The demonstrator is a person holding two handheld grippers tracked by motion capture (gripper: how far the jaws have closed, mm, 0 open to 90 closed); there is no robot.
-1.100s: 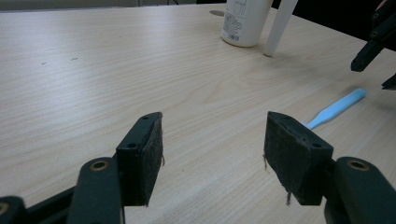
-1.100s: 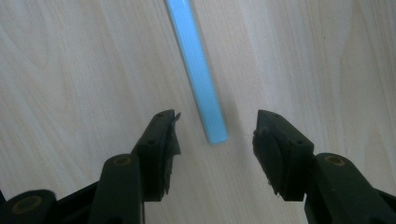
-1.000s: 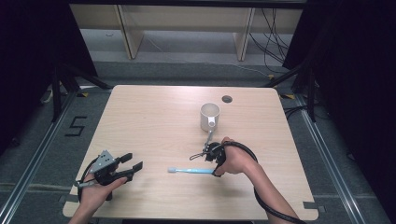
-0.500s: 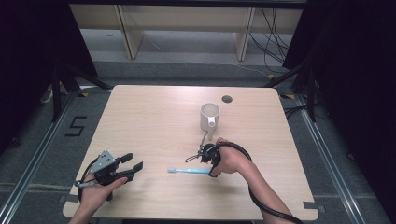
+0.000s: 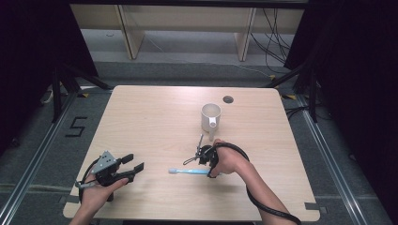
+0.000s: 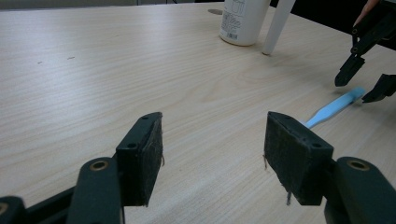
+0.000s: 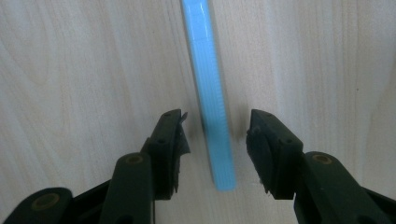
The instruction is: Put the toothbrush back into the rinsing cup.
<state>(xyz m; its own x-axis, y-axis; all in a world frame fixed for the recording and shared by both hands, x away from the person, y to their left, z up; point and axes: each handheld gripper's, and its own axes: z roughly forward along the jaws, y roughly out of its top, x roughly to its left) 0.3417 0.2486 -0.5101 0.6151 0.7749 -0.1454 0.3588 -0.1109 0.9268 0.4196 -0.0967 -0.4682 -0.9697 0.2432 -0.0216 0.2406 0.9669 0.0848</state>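
A light blue toothbrush (image 5: pixel 187 171) lies flat on the wooden table (image 5: pixel 150 122), in front of a white mug (image 5: pixel 211 116). My right gripper (image 5: pixel 205 165) points down over the toothbrush's handle end. In the right gripper view the right gripper (image 7: pixel 215 149) is open, with one jaw on each side of the toothbrush handle (image 7: pixel 210 93) and not touching it. My left gripper (image 5: pixel 131 165) rests open near the table's front left with nothing between its jaws. The left gripper view shows the left gripper (image 6: pixel 212 158), the toothbrush (image 6: pixel 334 108) and the right gripper (image 6: pixel 369 79) beyond it.
A white stick (image 6: pixel 279 25) leans beside the mug (image 6: pixel 243 21). A small round hole (image 5: pixel 228 99) sits near the table's far edge. Bare tabletop stretches between the two grippers and across the left half. Dark frame posts and cables stand behind the table.
My right gripper has moved slightly left and down, so its jaws now straddle the toothbrush's handle end. The left gripper and the mug have not moved.
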